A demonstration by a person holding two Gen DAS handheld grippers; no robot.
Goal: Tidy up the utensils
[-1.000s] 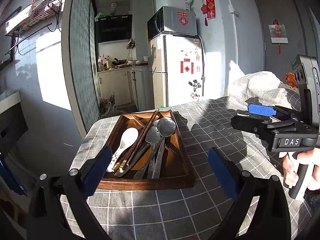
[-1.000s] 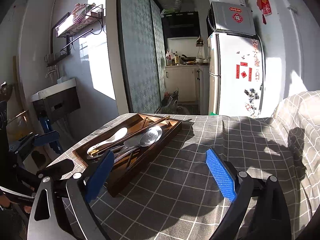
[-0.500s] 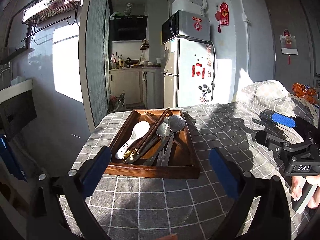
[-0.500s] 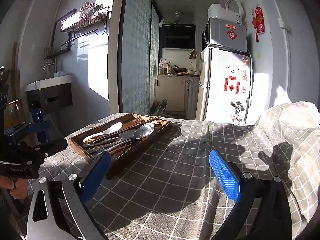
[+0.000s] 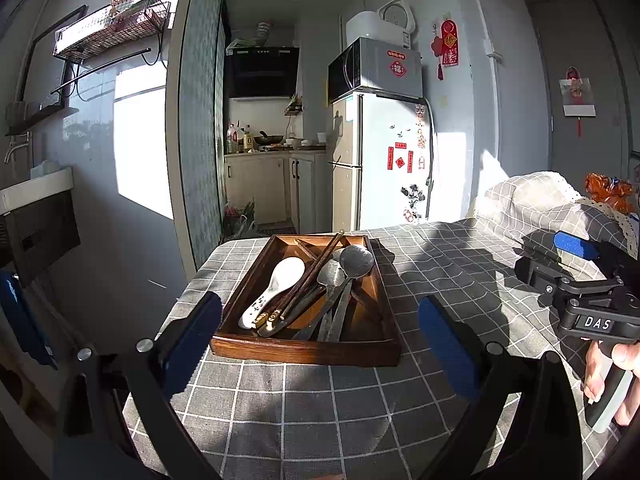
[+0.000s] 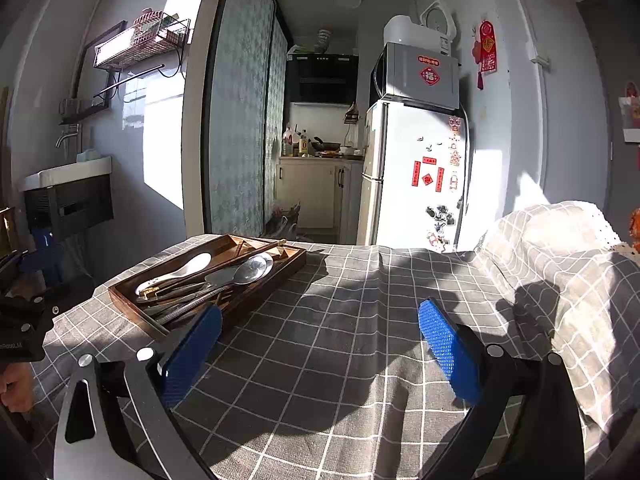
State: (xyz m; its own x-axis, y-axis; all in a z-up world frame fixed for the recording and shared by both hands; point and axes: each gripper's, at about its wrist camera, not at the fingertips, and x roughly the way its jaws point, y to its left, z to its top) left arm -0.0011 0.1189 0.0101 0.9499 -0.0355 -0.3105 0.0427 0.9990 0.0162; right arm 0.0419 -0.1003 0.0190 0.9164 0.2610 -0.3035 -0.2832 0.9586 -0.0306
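Note:
A dark wooden tray (image 5: 304, 350) lies on the grey checked tablecloth (image 5: 304, 400). In it are a white ceramic spoon (image 5: 280, 284), dark chopsticks (image 5: 314, 276) and metal spoons (image 5: 356, 260), all heaped and crossing one another. My left gripper (image 5: 320, 332) hangs open just short of the tray's near wall, holding nothing. The right gripper (image 5: 552, 258) is off to the tray's right, held by a hand (image 5: 608, 376). In the right wrist view the right gripper (image 6: 320, 344) is open over bare cloth, with the tray (image 6: 132, 300) ahead to the left.
The table's left edge (image 5: 188, 280) drops to the floor. A cloth-covered hump (image 6: 560, 248) rises at the right. Behind the table stand a white fridge (image 5: 380, 160) and a kitchen counter (image 5: 260, 156). A dark cabinet with a basin (image 6: 68, 196) is on the left wall.
Both grippers have pulled back and levelled, so the tray sits farther off. In the left wrist view the right gripper has shifted toward the right edge and lower. Both stay open.

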